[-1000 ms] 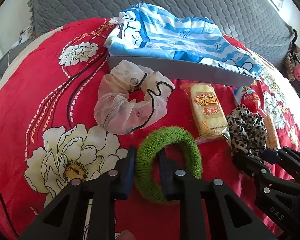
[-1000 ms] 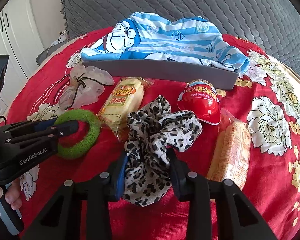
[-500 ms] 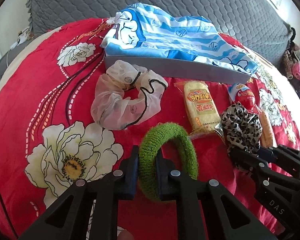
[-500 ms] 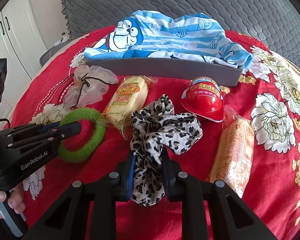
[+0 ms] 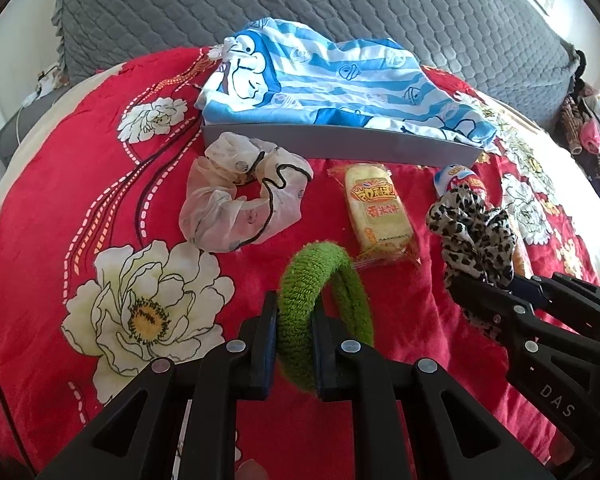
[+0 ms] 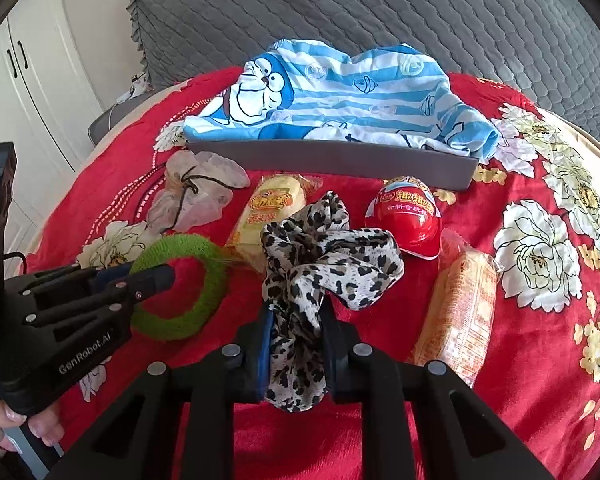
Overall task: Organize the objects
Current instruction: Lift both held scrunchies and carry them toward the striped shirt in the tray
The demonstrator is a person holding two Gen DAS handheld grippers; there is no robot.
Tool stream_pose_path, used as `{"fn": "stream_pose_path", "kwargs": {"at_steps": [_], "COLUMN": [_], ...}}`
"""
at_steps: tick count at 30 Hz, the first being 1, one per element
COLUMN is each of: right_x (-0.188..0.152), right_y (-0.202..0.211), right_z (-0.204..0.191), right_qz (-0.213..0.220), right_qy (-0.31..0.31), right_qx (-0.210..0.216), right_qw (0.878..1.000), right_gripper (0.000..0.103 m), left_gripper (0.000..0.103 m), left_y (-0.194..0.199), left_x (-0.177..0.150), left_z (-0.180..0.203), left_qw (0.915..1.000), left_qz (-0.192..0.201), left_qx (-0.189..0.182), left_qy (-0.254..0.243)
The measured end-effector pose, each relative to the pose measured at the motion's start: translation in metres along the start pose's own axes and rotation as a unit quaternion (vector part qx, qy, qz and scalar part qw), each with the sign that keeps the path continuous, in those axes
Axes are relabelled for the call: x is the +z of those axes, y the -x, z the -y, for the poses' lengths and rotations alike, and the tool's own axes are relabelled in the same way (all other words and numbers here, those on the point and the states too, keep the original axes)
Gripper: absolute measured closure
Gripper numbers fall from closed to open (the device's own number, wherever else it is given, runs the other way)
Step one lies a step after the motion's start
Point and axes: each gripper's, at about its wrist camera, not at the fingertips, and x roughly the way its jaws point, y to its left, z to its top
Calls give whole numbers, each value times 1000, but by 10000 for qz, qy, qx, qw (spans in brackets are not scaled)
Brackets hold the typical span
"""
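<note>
My left gripper [image 5: 294,322] is shut on the near side of a fuzzy green hair ring [image 5: 320,280], which tilts up off the red bedspread; the ring [image 6: 180,284] and that gripper [image 6: 156,280] also show in the right wrist view. My right gripper [image 6: 294,328] is shut on a leopard-print scrunchie [image 6: 328,256], whose folds bunch above the fingers; the same scrunchie [image 5: 474,236] hangs from the right gripper [image 5: 480,284] in the left wrist view. A sheer white scrunchie [image 5: 240,208] lies flat on the bedspread beyond the green ring.
A grey tray [image 5: 340,146] holds a blue striped cartoon cloth [image 5: 332,84] at the back. A yellow snack packet [image 5: 376,212], a red egg-shaped toy pack [image 6: 408,216] and an orange wafer packet [image 6: 456,308] lie on the flowered bedspread [image 5: 80,200]. A grey quilted headboard [image 6: 380,12] stands behind.
Both grippers closed on their scrunchies. The left one lifted the green ring so it tilts upright. The leopard scrunchie is squeezed and bunched up between the right fingers.
</note>
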Motion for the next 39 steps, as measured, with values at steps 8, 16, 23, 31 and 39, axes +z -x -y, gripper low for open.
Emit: {"fn": "stream_pose_path", "kwargs": {"at_steps": [8, 16, 23, 31, 39], "right_x": [3, 2, 0, 3, 7], "right_y": [13, 27, 39, 60, 79], "right_z": [-2, -7, -13, -16, -16], "right_qz": [140, 247, 308, 591, 822], "right_qy": [7, 71, 222, 249, 248], "right_qx": [77, 183, 303, 394, 431], "right_qw": [9999, 9995, 9988, 9972, 9954], "right_gripper": [82, 82, 82, 82, 82], "left_gripper": [88, 88, 88, 88, 88], "left_y": [18, 36, 52, 72, 88], "left_x": [-4, -5, -4, -2, 4], "left_z": [3, 9, 16, 22, 27], "left_qw": [9999, 9996, 9990, 9981, 9968], "left_qz": [70, 183, 312, 476, 663], "left_qx": [97, 185, 289, 352, 423], "left_qy": [-48, -98, -163, -176, -108]}}
